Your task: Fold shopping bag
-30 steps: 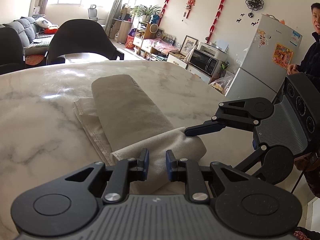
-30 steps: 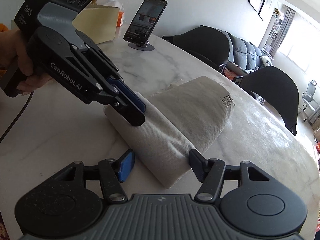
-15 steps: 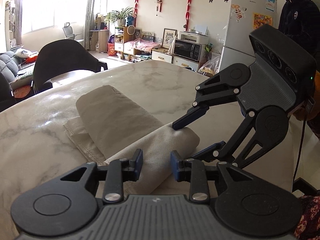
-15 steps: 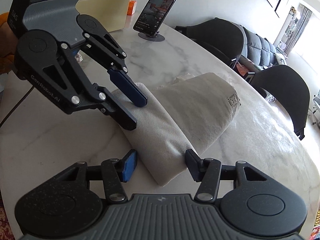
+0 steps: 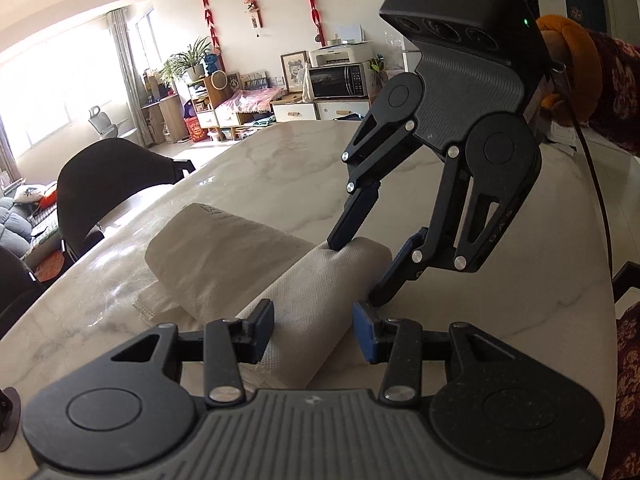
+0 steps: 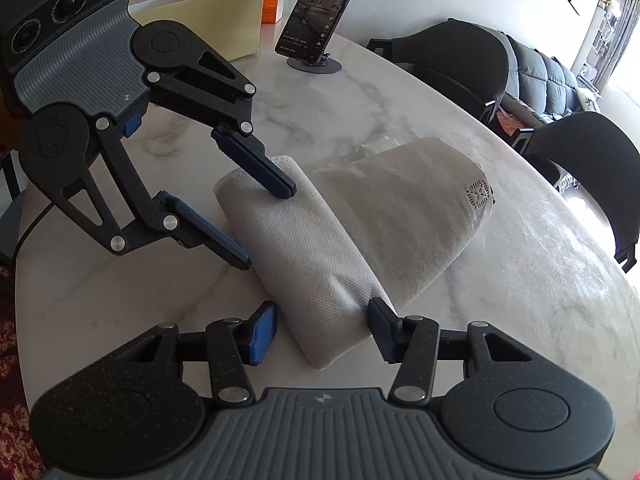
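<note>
The folded white woven-fabric shopping bag lies on the round marble worktop, near its edge. The left tool and the right tool sit at opposite ends of the bag. A black phone on a round stand stands near the far edge, beside a pale yellow box.
</note>
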Demonstrator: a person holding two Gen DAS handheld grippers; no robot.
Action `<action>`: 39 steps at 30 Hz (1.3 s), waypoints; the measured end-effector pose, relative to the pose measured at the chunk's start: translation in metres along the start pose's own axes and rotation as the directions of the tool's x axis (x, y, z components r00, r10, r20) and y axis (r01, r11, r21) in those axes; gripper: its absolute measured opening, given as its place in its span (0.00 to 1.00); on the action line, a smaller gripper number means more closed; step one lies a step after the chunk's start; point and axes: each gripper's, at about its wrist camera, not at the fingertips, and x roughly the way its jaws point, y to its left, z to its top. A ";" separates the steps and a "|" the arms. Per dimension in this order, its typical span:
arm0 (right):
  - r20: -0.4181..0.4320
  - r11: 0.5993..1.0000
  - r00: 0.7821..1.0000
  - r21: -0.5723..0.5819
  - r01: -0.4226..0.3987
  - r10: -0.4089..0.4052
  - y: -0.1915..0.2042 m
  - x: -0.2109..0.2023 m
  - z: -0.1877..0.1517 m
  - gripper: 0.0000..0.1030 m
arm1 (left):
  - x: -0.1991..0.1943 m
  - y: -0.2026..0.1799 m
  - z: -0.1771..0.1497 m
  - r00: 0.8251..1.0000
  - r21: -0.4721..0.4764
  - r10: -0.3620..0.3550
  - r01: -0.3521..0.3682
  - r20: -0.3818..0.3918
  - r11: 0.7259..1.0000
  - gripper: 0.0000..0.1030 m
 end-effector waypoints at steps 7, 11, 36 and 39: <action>0.000 0.999 1.000 0.017 -0.031 0.031 -0.004 -0.003 0.000 0.52 | 0.011 -0.005 -0.003 0.999 0.150 0.045 -0.040 -0.028 0.988 0.50; 0.006 0.998 0.999 0.036 -0.052 0.052 -0.008 -0.005 0.000 0.52 | 0.018 0.000 -0.007 0.998 0.163 0.045 -0.038 -0.034 0.986 0.53; 0.111 1.000 0.994 -0.025 -0.004 0.007 -0.004 -0.002 -0.010 0.54 | 0.039 0.041 -0.012 0.997 -0.071 -0.081 0.081 0.000 0.994 0.55; 0.126 0.999 0.991 0.026 -0.043 0.040 -0.014 -0.002 -0.011 0.54 | 0.040 0.045 -0.012 0.996 -0.097 -0.094 0.094 0.012 0.991 0.55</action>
